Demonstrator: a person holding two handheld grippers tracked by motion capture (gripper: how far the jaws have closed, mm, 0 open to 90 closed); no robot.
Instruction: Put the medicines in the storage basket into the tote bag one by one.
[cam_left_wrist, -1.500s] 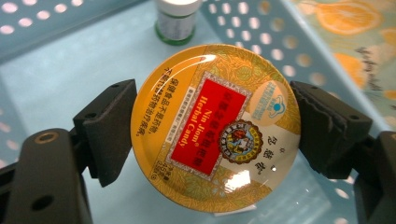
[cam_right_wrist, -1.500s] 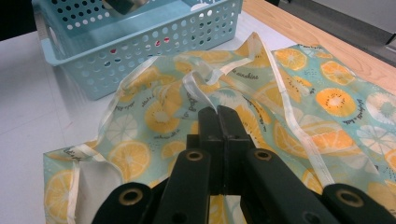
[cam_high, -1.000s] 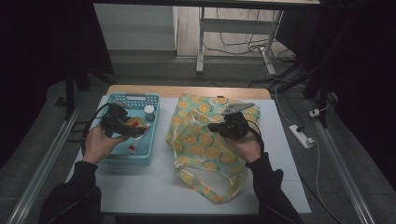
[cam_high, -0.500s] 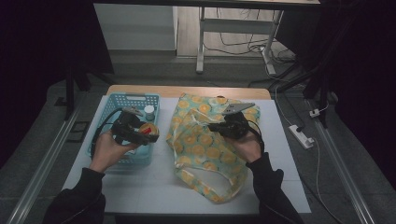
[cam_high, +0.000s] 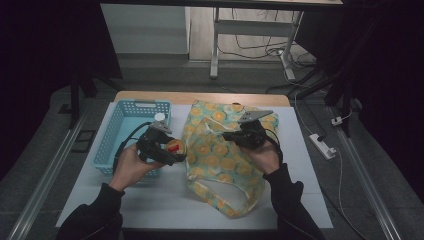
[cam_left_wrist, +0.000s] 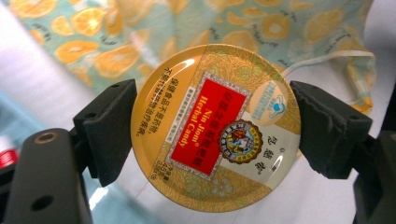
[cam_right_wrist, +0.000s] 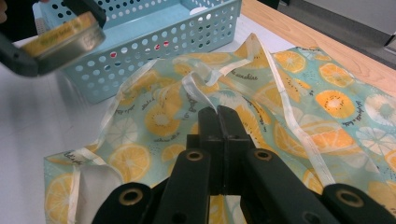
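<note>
The left gripper (cam_high: 167, 150) held a round candy tin (cam_left_wrist: 215, 128) by its rim, one black jaw pad pressed against each side. In the left gripper view the tin's lid faced the camera, gold with a red label panel. In the high view the tin (cam_high: 175, 146) sat above the desk (cam_high: 165, 200), in the gap between the blue basket (cam_high: 116, 132) and the fabric bag (cam_high: 220, 160), close to the bag's left edge. The right gripper view showed the same tin (cam_right_wrist: 63, 35) edge-on, clamped in the left gripper in front of the basket's perforated wall (cam_right_wrist: 177, 42).

The right gripper (cam_high: 231, 135) rested over the middle of the bag, its jaws fully closed, pads flat together, tips at the cloth. Whether a fold of cloth was pinched between them could not be determined. The bag (cam_right_wrist: 299, 107), teal with an orange-slice print and pale drawstring tapes, lay flat on the desk to the right of the basket. A small white-capped item (cam_high: 159, 117) stood in the basket's far right corner.
</note>
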